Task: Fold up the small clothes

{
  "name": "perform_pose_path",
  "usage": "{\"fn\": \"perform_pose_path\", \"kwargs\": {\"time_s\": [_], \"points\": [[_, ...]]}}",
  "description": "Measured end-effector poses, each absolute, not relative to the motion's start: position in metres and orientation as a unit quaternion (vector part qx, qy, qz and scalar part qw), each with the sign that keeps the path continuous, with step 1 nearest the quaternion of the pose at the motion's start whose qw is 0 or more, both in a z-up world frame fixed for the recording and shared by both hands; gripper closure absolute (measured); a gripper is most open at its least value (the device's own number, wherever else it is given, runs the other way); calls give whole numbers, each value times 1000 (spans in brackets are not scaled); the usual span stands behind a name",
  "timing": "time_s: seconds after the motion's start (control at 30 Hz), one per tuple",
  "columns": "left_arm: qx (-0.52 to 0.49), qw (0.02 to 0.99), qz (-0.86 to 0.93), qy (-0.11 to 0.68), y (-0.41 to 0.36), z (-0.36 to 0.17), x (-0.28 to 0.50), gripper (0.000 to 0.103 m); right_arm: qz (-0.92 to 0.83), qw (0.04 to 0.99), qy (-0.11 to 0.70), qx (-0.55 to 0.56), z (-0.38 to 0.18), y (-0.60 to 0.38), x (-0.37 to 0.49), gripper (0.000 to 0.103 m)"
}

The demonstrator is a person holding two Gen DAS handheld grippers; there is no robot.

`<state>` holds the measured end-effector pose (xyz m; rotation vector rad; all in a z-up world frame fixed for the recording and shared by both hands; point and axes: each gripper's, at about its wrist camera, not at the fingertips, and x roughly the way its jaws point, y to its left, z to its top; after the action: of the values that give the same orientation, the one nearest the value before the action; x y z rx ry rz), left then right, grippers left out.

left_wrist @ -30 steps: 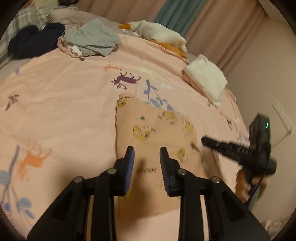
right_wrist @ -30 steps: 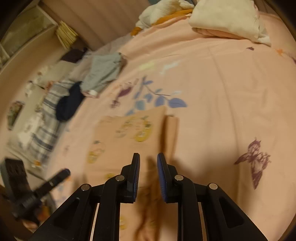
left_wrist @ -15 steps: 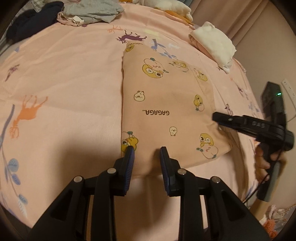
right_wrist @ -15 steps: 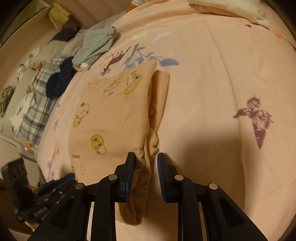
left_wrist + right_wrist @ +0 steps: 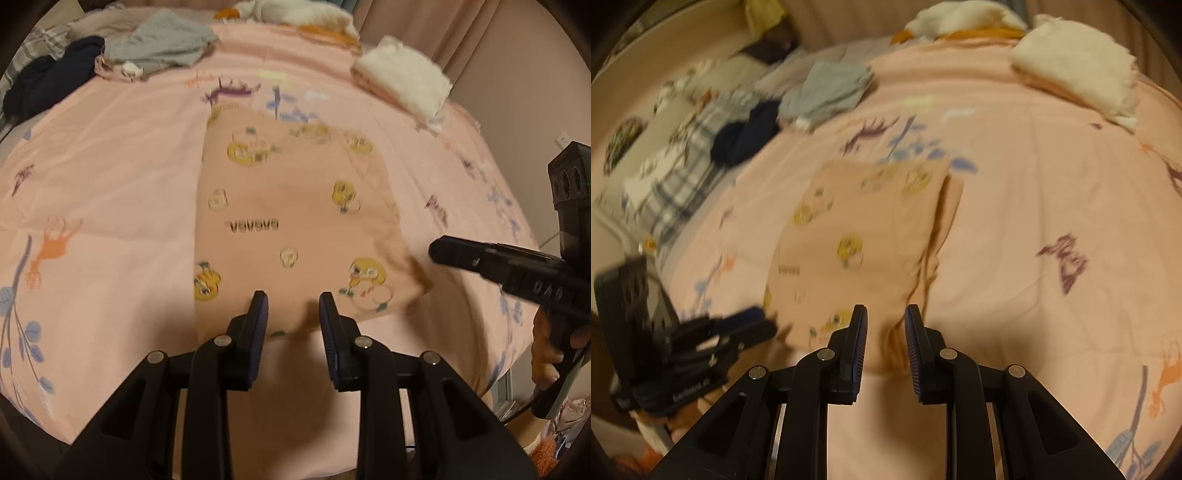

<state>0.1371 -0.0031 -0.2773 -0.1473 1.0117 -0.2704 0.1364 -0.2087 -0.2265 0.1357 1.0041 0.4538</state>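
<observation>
The peach cartoon-print garment (image 5: 295, 221) lies flat on the pink bedspread (image 5: 103, 192), side parts apparently already folded in. The left gripper (image 5: 291, 310) and right gripper (image 5: 885, 325) hover at its near hem, fingers apart and empty. The lengthwise folds seemingly remain, and the unfolded pile (image 5: 155, 48) waits.

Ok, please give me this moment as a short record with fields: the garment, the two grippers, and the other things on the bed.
garment: peach cartoon-print cloth garment, lying flat on the pink animal-print bedcover, one side folded over
left gripper: open, at the garment's near edge, holding nothing
right gripper: open, at the near corner by the folded side
far left: grey folded cloth, dark navy cloth
far right: white folded stack
far edge: white plush toy
</observation>
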Motion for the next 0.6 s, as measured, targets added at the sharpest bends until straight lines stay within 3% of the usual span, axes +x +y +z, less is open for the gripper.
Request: {"fn": "perform_pose_path", "kwargs": {"time_s": [0.3, 0.6], "points": [[-58, 861, -129, 489, 1, -280, 140, 75, 186, 822, 537, 32, -271, -199, 157, 80], [-194, 885, -128, 404, 56, -253, 194, 68, 197, 862, 453, 112, -235, -212, 174, 80]]}}
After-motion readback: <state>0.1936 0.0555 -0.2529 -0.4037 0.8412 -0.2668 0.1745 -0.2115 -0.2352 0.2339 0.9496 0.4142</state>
